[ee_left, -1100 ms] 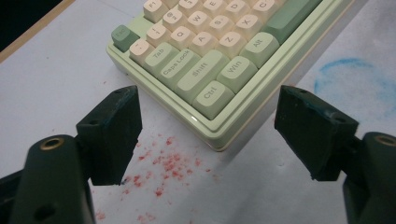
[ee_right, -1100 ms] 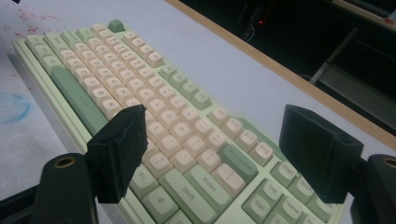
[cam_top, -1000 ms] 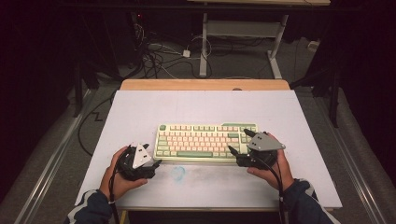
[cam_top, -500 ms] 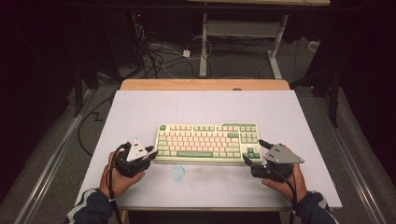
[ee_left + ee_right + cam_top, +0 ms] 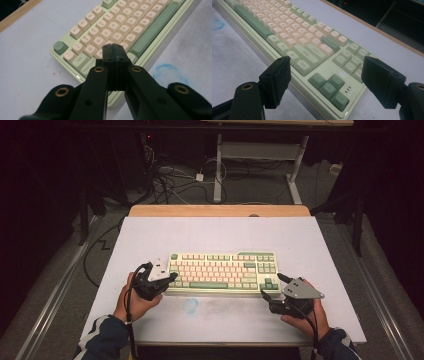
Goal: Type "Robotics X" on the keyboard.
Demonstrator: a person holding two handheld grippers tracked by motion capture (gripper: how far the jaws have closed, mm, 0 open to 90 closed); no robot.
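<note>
Beneath the left gripper [image 5: 114, 53], whose jaws have just been closing and now press together with nothing between them, lie the keys at the left end of the keyboard [image 5: 222, 271]. Just right of that gripper, a blue smudge [image 5: 168, 72] marks the white table [image 5: 300, 240]. Ahead of the right gripper [image 5: 325, 75], its jaws spread wide, sit the keyboard's arrow keys.

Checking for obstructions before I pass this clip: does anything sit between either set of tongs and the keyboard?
Nothing visible does. The left tongs, shut with nothing in them, hang right over the keyboard at its left end. The right tongs stand open at its right end near the arrow keys, with bare table around.
</note>
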